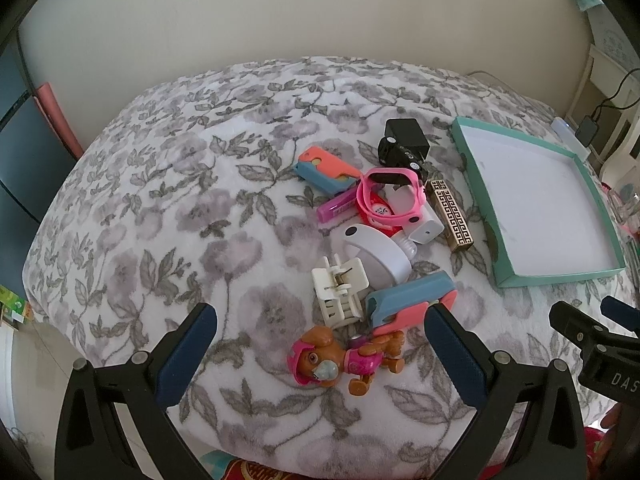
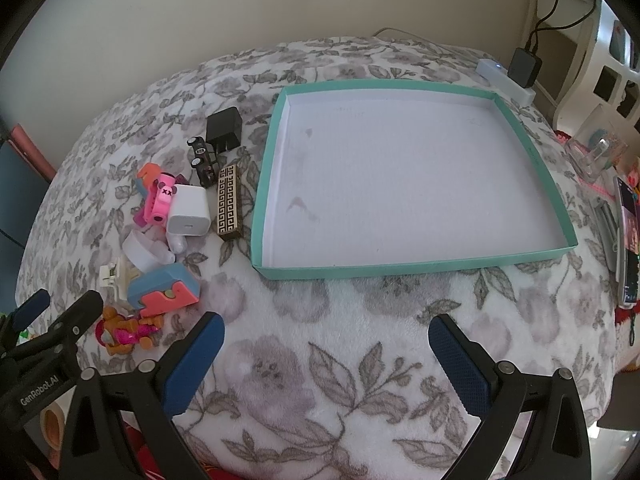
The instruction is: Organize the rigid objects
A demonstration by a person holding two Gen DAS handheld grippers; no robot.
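Note:
A pile of small rigid objects lies on the flowered blanket [image 1: 160, 208]. It holds a brown puppy figure [image 1: 340, 360], a cream hair clip [image 1: 340, 292], a blue-and-coral block [image 1: 408, 300], a white round case [image 1: 376, 252], a pink watch [image 1: 390, 196], a gold patterned box [image 1: 452, 216], a black toy car [image 1: 400, 154] and a black charger [image 1: 406, 134]. A shallow teal tray [image 2: 532, 152] lies empty to the right. My left gripper [image 1: 320, 344] is open just above the puppy figure [image 2: 128, 334]. My right gripper [image 2: 326, 348] is open and empty before the tray's near wall.
A second blue-and-coral block [image 1: 324, 170] and a purple tube [image 1: 338, 208] lie at the pile's far side. A white charger [image 2: 188, 214] sits next to the gold box [image 2: 229, 202]. A power strip [image 2: 506, 82], cables and clutter stand past the blanket's right edge.

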